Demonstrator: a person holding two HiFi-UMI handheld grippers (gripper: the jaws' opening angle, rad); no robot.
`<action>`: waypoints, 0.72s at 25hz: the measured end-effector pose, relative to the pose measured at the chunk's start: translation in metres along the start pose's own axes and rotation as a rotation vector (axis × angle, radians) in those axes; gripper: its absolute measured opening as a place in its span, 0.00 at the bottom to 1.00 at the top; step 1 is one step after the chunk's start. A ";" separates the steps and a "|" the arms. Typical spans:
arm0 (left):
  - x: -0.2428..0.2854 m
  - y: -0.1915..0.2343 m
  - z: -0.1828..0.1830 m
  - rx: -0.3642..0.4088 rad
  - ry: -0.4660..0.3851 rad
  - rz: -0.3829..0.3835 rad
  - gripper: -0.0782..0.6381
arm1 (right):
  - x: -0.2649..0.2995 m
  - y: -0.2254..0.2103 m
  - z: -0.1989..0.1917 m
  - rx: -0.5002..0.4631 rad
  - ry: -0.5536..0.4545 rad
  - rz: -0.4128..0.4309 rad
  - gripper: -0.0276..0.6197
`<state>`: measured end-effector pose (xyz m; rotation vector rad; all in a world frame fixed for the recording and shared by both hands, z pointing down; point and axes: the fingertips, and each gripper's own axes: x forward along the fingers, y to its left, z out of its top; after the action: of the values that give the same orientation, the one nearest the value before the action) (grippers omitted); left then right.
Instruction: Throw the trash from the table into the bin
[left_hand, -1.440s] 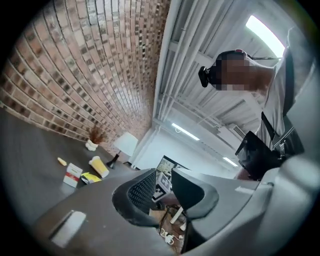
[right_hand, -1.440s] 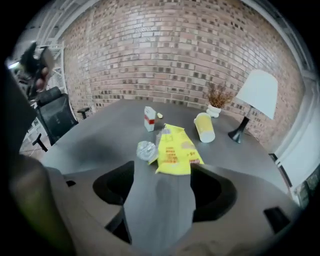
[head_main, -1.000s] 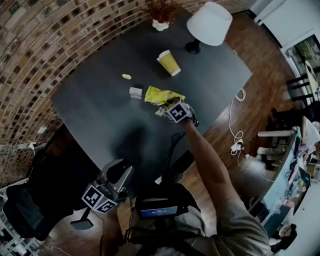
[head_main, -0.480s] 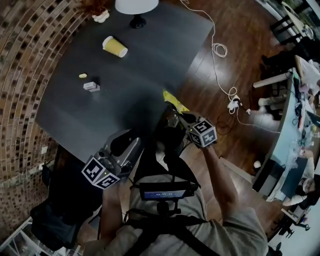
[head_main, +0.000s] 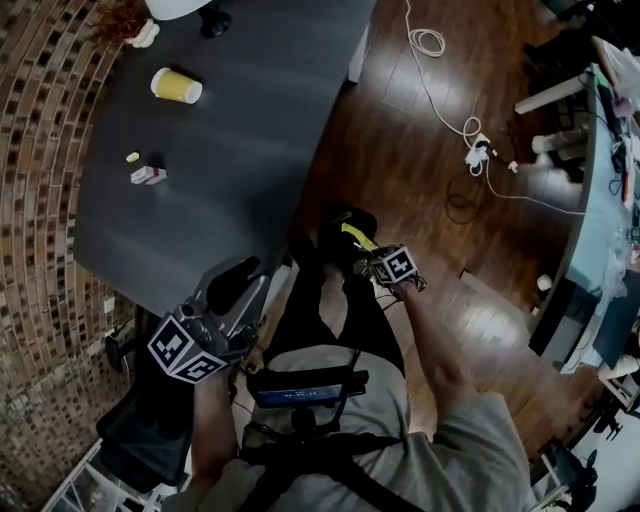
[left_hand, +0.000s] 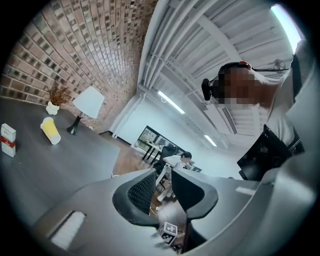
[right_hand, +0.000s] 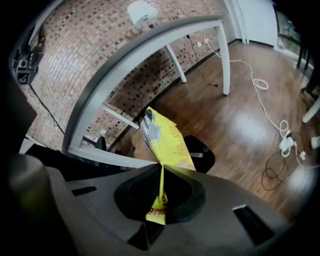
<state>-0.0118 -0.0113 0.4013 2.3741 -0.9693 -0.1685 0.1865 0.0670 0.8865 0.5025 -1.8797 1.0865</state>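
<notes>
My right gripper (head_main: 362, 250) is shut on a yellow snack wrapper (head_main: 354, 236), held low over the wooden floor beside the table's edge. In the right gripper view the wrapper (right_hand: 167, 140) sticks up from the closed jaws of my right gripper (right_hand: 161, 172), above a black bin (right_hand: 204, 153) on the floor. The bin (head_main: 338, 222) shows dark just past the wrapper. My left gripper (head_main: 243, 290) is shut and holds nothing near the table's near corner. On the dark table (head_main: 250, 120) lie a yellow cup (head_main: 176, 86), a small white box (head_main: 147, 175) and a small yellow scrap (head_main: 132, 157).
A lamp base (head_main: 214, 20) and a dried plant (head_main: 130, 25) stand at the table's far end. White cables (head_main: 432, 42) and a power strip (head_main: 482, 150) lie on the floor to the right. A black chair (head_main: 140, 430) sits at my lower left.
My right gripper has carried the yellow wrapper off the table, past its edge and down towards the floor by the bin. The left gripper has swung sideways along the table's near edge.
</notes>
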 end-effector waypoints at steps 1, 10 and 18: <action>-0.002 0.001 -0.004 -0.002 0.011 0.009 0.24 | 0.014 -0.002 -0.002 0.019 0.019 0.006 0.05; -0.026 0.014 -0.023 -0.038 0.066 0.069 0.24 | 0.061 -0.003 0.021 0.040 0.064 -0.046 0.05; -0.031 0.019 -0.021 -0.040 0.072 0.084 0.24 | 0.077 -0.002 0.003 0.084 0.171 -0.118 0.12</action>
<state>-0.0397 0.0085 0.4267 2.2826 -1.0202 -0.0686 0.1454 0.0699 0.9517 0.5443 -1.6412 1.0980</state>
